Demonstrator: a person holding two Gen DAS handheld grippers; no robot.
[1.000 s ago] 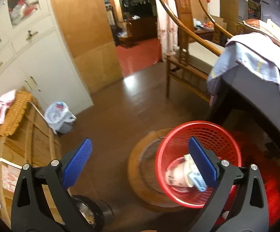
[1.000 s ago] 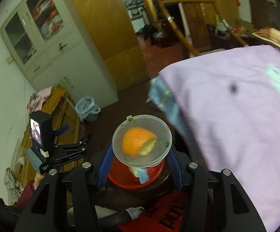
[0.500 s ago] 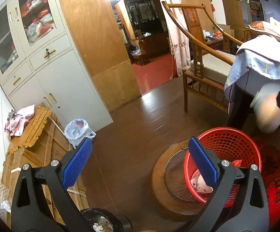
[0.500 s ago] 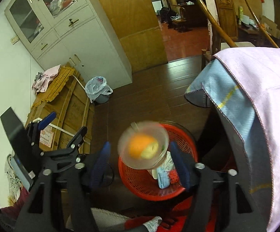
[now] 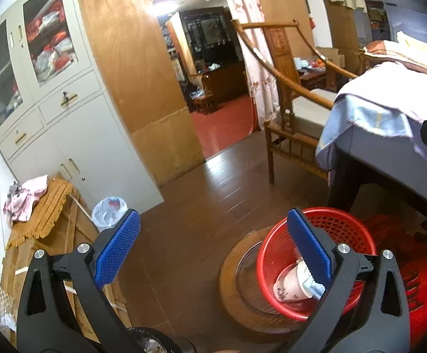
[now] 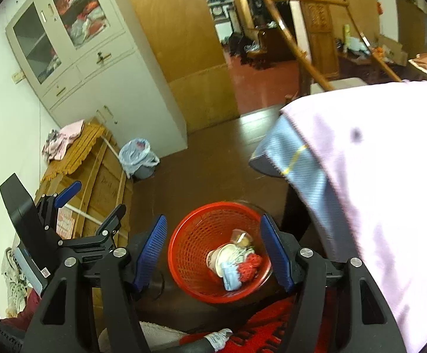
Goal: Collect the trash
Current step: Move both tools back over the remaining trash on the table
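Red mesh basket (image 6: 218, 253) sits on the floor beside the bench (image 6: 384, 191), holding cups and wrappers (image 6: 234, 261). Right gripper (image 6: 213, 251) hovers above it, jaws apart and empty; left gripper (image 5: 213, 253) likewise. Next move: seek another piece of trash.

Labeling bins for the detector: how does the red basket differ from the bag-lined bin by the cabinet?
The red basket is open mesh with no liner; the bag-lined bin is grey inside a pale plastic bag. The basket sits on a round wooden stand beside the bed; the bin stands on the floor against the cabinet. Both are round and open-topped.
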